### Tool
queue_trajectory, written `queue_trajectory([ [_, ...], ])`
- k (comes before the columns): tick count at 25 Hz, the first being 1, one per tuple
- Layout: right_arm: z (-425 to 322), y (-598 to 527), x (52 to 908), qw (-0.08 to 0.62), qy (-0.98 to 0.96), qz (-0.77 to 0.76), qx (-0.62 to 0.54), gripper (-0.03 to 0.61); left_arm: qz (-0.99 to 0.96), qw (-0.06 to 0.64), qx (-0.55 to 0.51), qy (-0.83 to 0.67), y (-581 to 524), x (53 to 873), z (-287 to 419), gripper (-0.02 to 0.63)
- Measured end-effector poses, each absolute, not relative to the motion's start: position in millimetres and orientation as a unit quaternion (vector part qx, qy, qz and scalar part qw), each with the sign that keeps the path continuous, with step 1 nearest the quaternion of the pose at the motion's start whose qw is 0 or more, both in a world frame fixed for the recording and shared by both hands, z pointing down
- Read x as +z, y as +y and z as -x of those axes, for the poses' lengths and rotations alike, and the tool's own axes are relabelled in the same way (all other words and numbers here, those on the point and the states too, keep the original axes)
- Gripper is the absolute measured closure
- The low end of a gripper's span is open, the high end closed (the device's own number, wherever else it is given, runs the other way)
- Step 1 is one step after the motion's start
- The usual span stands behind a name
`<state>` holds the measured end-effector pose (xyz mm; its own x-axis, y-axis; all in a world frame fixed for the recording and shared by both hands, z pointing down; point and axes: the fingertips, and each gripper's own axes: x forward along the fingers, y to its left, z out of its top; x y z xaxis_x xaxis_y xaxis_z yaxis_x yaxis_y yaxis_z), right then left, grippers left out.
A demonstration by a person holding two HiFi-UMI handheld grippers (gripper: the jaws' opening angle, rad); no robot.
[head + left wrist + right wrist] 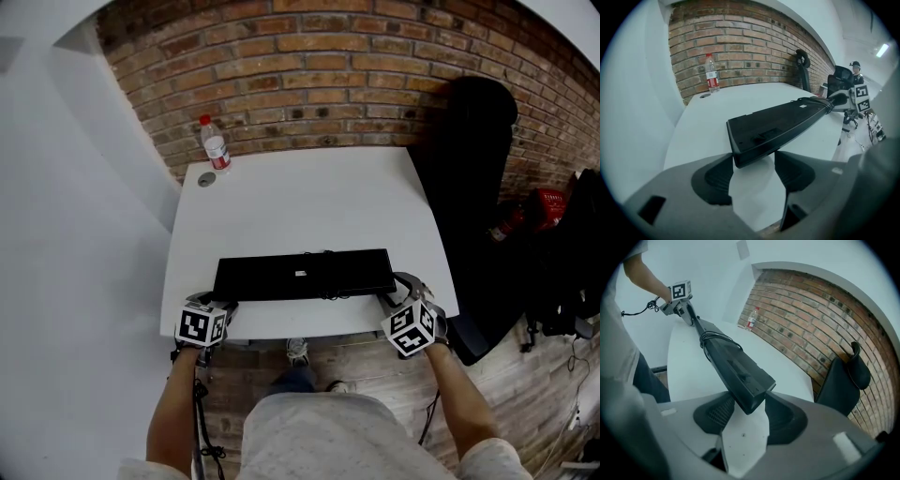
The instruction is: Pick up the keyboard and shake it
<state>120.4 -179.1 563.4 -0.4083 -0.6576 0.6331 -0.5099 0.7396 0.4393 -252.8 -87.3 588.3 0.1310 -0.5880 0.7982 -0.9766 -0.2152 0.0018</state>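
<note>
So the black keyboard (302, 275) is being held by both ends right now, stretched lengthwise along the front edge of the white tabletop (309, 202). Its left end is being pinched by the left gripper (223, 305). In the left gripper view the jaws are sitting on either side of that end, with the pads being pressed against it, so it's a real grip and not an open hover. Same deal on the other side: the right end is being clamped by the right gripper (389, 298), with the keyboard's end being wedged between the two pads in the right gripper view.

A flat face with a small pale label (300, 273) in the middle is being shown upward in the head view. A black cable (715, 337) is being seen looped around the keyboard roughly mid-length. From the left gripper view the near end is looking slightly raised off the tabletop, but tbh whether the whole thing is clear of the surface can't be told.

Further back, a clear water bottle (215, 143) with a red cap and red label is standing upright at the tabletop's far left corner. A small round grey thing (206, 179) is lying just beside it. A brick wall (328, 75) is running behind, and a black chair (469, 178) is sitting at the tabletop's right.
</note>
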Motion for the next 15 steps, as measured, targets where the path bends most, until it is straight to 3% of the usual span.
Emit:
queue_trajectory([
  [15, -127, -162, 579, 0.455, -0.833, -0.306, -0.066, 0.353, -0.694, 0.285, 0.356, -0.557, -77, 592, 248, 0.322],
])
